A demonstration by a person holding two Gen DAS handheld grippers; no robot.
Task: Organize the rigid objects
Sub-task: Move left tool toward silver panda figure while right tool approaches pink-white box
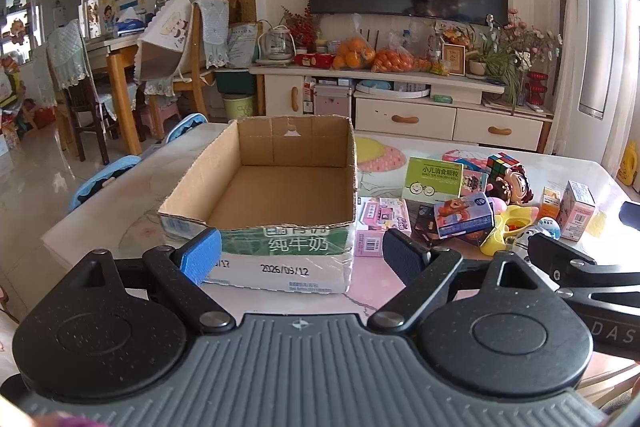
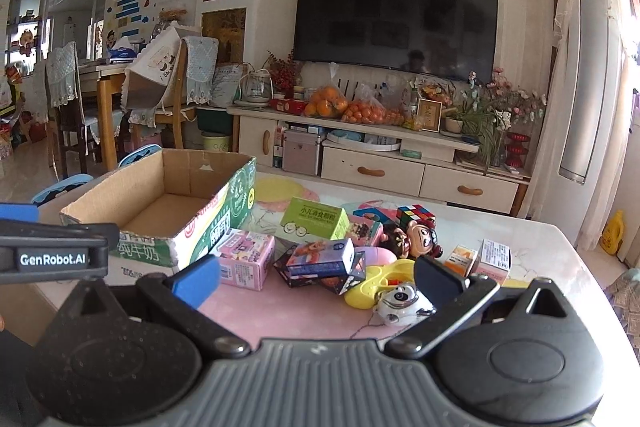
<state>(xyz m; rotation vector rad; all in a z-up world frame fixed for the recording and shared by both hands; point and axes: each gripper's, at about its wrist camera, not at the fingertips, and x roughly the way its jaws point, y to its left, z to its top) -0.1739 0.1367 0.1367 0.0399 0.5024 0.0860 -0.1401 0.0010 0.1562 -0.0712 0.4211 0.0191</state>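
Observation:
An open cardboard box (image 1: 280, 187) stands on the table, empty inside; it also shows in the right wrist view (image 2: 168, 211). To its right lies a heap of small objects: a pink box (image 2: 244, 259), a green medicine box (image 2: 314, 219), a blue-purple box (image 2: 320, 259), a Rubik's cube (image 2: 416, 215), a doll figure (image 2: 420, 237), a yellow toy (image 2: 380, 283) and a white panda toy (image 2: 398, 301). My left gripper (image 1: 300, 255) is open and empty in front of the box. My right gripper (image 2: 320, 277) is open and empty in front of the heap.
Two small boxes (image 2: 480, 259) stand at the heap's right end. The table (image 2: 304, 311) has a pink patterned cover. Behind it stand a TV cabinet (image 2: 380, 163) with oranges, a wall TV, and a dining table with chairs (image 2: 80, 99) on the left.

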